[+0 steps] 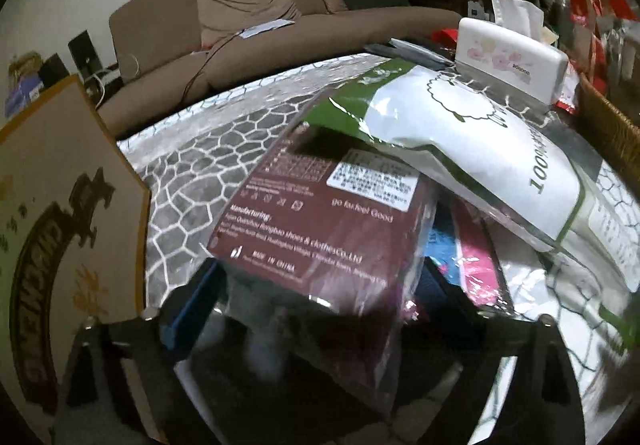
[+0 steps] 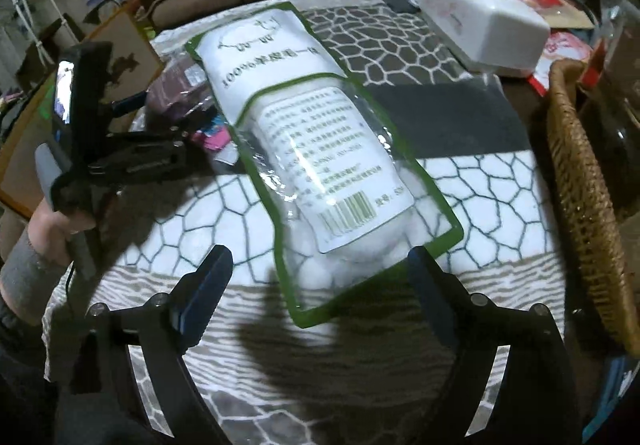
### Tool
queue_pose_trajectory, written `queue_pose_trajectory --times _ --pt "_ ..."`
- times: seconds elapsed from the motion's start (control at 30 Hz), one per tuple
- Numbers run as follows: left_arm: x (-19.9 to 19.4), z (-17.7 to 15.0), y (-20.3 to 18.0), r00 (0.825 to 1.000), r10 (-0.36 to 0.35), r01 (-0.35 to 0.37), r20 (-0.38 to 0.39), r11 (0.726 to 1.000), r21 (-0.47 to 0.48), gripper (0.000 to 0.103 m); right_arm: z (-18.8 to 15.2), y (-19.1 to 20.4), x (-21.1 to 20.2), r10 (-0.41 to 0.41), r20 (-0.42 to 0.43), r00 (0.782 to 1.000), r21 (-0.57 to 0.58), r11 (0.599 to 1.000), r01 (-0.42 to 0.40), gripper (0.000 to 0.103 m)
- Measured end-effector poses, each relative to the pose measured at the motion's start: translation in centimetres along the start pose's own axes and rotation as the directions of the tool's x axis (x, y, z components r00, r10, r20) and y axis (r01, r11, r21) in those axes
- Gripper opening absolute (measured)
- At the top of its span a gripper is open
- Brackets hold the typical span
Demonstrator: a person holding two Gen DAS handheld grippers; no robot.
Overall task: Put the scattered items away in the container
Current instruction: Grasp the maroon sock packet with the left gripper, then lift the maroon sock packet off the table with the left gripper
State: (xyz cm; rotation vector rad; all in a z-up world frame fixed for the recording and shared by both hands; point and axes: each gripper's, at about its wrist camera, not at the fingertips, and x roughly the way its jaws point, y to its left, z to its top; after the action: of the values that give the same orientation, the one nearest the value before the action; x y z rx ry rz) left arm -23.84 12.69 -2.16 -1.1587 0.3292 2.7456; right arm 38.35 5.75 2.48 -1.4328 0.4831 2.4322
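A white packet with a green border [image 2: 320, 149] lies across the patterned tablecloth, holding white balls. Its near end sits between the fingers of my right gripper [image 2: 318, 273], which is open, pads clear of it. In the left wrist view the same white packet [image 1: 472, 141] overlaps a maroon packet in clear wrap [image 1: 320, 221]. My left gripper [image 1: 316, 285] is open, with the maroon packet's near end between its fingers; the blue left pad [image 1: 188, 305] stands beside the packet's corner. A pink packet [image 1: 480, 269] lies under both. The wicker basket [image 2: 580, 185] stands at the right.
A white tissue box [image 2: 480, 21] sits at the table's far right, with red wrappers behind it. A printed cardboard box [image 1: 60, 205] stands at the left edge. A brown sofa [image 1: 280, 33] runs behind the table. A hand in a grey sleeve [image 2: 52, 229] holds the left gripper [image 2: 160, 121].
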Motion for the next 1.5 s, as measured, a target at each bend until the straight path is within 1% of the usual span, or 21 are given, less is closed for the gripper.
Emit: queue_pose_trajectory --times 0.03,0.07,0.17,0.3,0.4,0.47,0.53,0.6,0.67,0.77,0.87,0.9,1.0,1.03,1.07,1.17,1.23,1.33,1.4,1.43,1.5 --pt "-0.4 -0.2 -0.1 1.0 -0.004 0.003 -0.005 1.0 -0.006 0.081 0.0 -0.1 0.0 0.001 -0.001 1.0 0.006 1.0 -0.001 0.088" --pt "-0.8 -0.4 -0.2 1.0 -0.008 0.008 -0.009 1.0 -0.009 0.077 0.0 -0.2 -0.1 0.005 0.001 1.0 0.011 1.0 -0.005 0.088" --pt "-2.5 -1.4 -0.9 0.999 -0.034 0.034 -0.041 0.999 -0.001 0.068 0.1 -0.2 -0.2 0.017 0.003 1.0 0.016 1.0 -0.017 0.088" --pt "-4.9 -3.5 -2.1 0.99 -0.103 0.107 -0.095 0.994 0.036 0.065 0.2 0.0 -0.1 0.042 -0.003 0.999 0.016 0.999 -0.042 0.088" --pt "-7.7 -6.0 -3.2 0.986 -0.101 0.112 -0.136 0.991 0.078 0.064 0.2 0.6 -0.5 0.059 0.001 0.998 0.006 0.998 -0.059 0.088" --pt "-9.6 -7.8 -3.6 0.98 -0.109 0.124 -0.167 0.989 0.084 0.064 0.2 1.0 -1.0 0.083 0.007 0.997 -0.001 0.997 -0.083 0.088" --pt "-11.6 -9.7 -3.7 0.976 -0.099 0.118 -0.194 0.989 0.092 0.063 0.1 1.2 -1.3 0.114 0.009 0.993 0.006 0.993 -0.114 0.088" --pt "-13.2 -11.1 -3.8 0.974 -0.082 0.107 -0.209 0.988 0.109 0.063 -0.2 1.6 -1.3 0.142 -0.007 0.99 0.003 0.99 -0.142 0.089" --pt "-14.6 -12.0 -3.7 0.971 -0.076 0.103 -0.228 0.989 0.108 0.063 -0.5 2.2 -1.2 0.141 -0.022 0.99 -0.026 0.99 -0.141 0.089" --pt "-16.3 -13.4 -2.8 0.967 -0.079 0.102 -0.243 0.991 0.083 0.062 -1.0 3.7 -1.2 0.142 -0.052 0.988 -0.09 0.985 -0.147 0.09" --pt "-17.6 -14.7 -1.8 0.963 -0.104 0.128 -0.247 0.988 0.083 0.062 -1.6 5.5 -1.7 0.196 -0.074 0.978 -0.14 0.969 -0.204 0.09" --pt "-18.1 -15.2 -1.4 0.961 -0.116 0.143 -0.251 0.986 0.089 0.062 -1.8 6.2 -1.8 0.2 -0.083 0.976 -0.168 0.963 -0.212 0.09" --pt "-19.5 -16.7 -0.4 0.959 -0.107 0.147 -0.262 0.98 0.136 0.062 -2.5 8.4 -1.3 0.141 -0.111 0.984 -0.254 0.953 -0.165 0.09" --pt "-20.1 -17.3 0.0 0.958 -0.094 0.141 -0.271 0.977 0.162 0.062 -2.7 8.8 -0.9 0.126 -0.124 0.984 -0.269 0.95 -0.156 0.09" --pt "-20.4 -17.7 0.2 0.956 -0.09 0.142 -0.279 0.975 0.17 0.062 -2.8 9.0 -0.7 0.116 -0.129 0.985 -0.273 0.951 -0.148 0.09" --pt "-21.3 -19.1 2.0 0.943 -0.11 0.174 -0.314 0.967 0.184 0.062 -3.0 8.8 -0.3 0.073 -0.14 0.988 -0.264 0.958 -0.108 0.09" --pt "-21.7 -20.2 3.2 0.933 -0.125 0.206 -0.336 0.954 0.217 0.062 -3.0 8.6 -0.1 0.045 -0.142 0.989 -0.255 0.964 -0.08 0.09" --pt "-22.1 -20.9 4.8 0.921 -0.162 0.262 -0.355 0.93 0.256 0.062 -3.1 8.9 -0.3 0.03 -0.134 0.991 -0.26 0.963 -0.065 0.09" --pt "-22.3 -21.4 5.8 0.923 -0.16 0.271 -0.351 0.916 0.295 0.061 -3.3 10.1 -1.0 0.059 -0.117 0.991 -0.301 0.949 -0.092 0.09" --pt "-22.3 -21.6 6.2 0.925 -0.148 0.266 -0.351 0.91 0.318 0.061 -3.5 11.0 -1.4 0.084 -0.107 0.991 -0.336 0.935 -0.115 0.09" --pt "-22.2 -21.8 6.9 0.923 -0.147 0.268 -0.354 0.909 0.321 0.06 -3.9 13.3 -2.3 0.132 -0.1 0.986 -0.412 0.897 -0.162 0.09"
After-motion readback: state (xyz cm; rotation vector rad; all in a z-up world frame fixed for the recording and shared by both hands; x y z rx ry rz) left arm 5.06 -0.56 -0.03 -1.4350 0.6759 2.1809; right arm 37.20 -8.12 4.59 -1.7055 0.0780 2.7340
